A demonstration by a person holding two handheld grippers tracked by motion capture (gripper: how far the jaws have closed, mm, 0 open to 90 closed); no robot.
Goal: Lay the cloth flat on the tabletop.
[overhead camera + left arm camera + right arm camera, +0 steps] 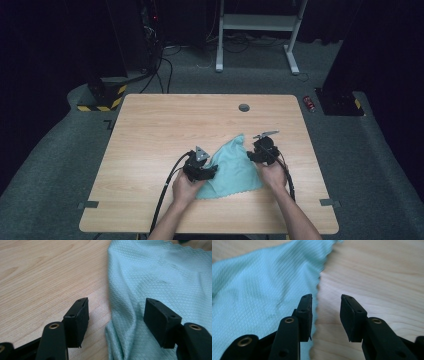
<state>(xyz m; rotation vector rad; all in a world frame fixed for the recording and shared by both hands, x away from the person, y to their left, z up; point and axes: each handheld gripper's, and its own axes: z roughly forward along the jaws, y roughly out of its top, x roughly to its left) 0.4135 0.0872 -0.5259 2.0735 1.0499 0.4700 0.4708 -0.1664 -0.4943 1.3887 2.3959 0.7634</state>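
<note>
A light teal cloth (232, 167) lies rumpled on the wooden table (165, 130) between my two grippers. My left gripper (206, 170) sits at the cloth's left edge. In the left gripper view it is open (117, 317), its jaws straddling a folded ridge of the cloth (160, 277). My right gripper (256, 154) rests at the cloth's right edge. In the right gripper view it is open (325, 315), one jaw over the cloth's (262, 287) scalloped edge and the other over bare wood.
A round cable hole (244, 107) sits near the table's far edge. Black cables trail from both grippers toward the near edge. Beyond the table stand a white desk frame (257, 30), black stands with hazard-striped bases (102, 97) and a red can (310, 103) on the carpet.
</note>
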